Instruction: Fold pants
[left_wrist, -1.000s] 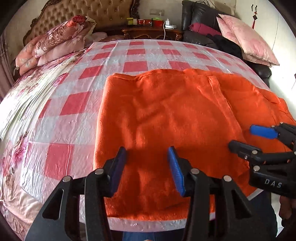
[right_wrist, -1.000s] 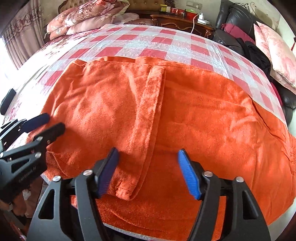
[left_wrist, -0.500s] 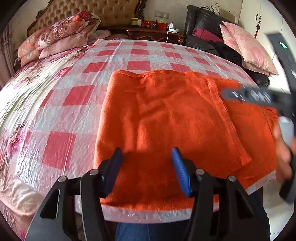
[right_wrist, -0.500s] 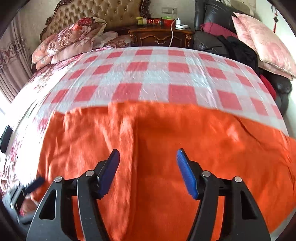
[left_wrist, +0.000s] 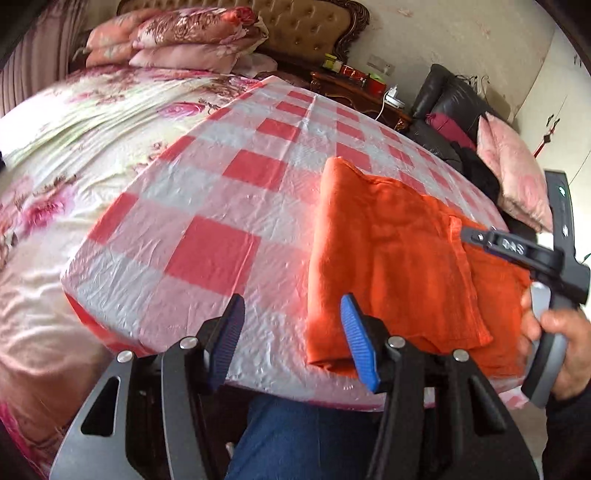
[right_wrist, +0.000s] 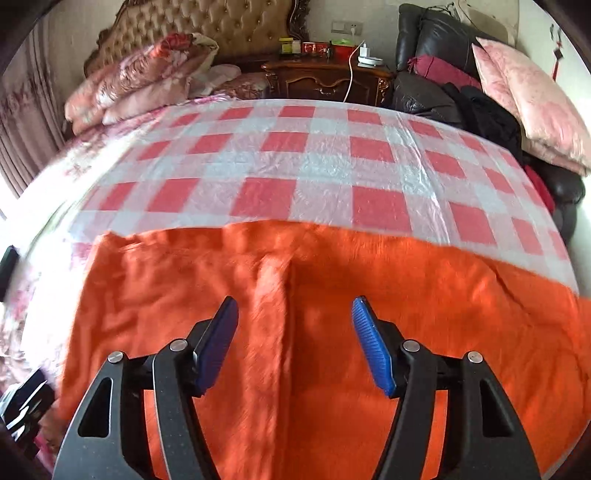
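The orange pants (right_wrist: 424, 295) lie flat and folded over on the red-and-white checked sheet (right_wrist: 325, 170) near the bed's front edge. My right gripper (right_wrist: 294, 310) hovers open above their middle, with a raised fold line running under the gap between its fingers. In the left wrist view the pants (left_wrist: 388, 258) sit to the right. My left gripper (left_wrist: 291, 314) hangs over the checked sheet (left_wrist: 207, 229) beside their left edge. Its jaws are closing a little with nothing between them, and its right finger (left_wrist: 358, 347) overlaps the pants' near corner. A hand (left_wrist: 565, 339) holds the right gripper's handle at the far right.
Flowered quilts (right_wrist: 140, 85) are stacked at the headboard. A wooden nightstand (right_wrist: 325, 77) stands behind the bed. A dark sofa with pink pillows (right_wrist: 528, 99) lines the right side. The person's blue trouser leg (left_wrist: 295, 435) stands against the bed's front edge.
The left gripper has swung left off the pants to the checked sheet beside them. The right gripper lifted back from the pants' near edge, then held still.
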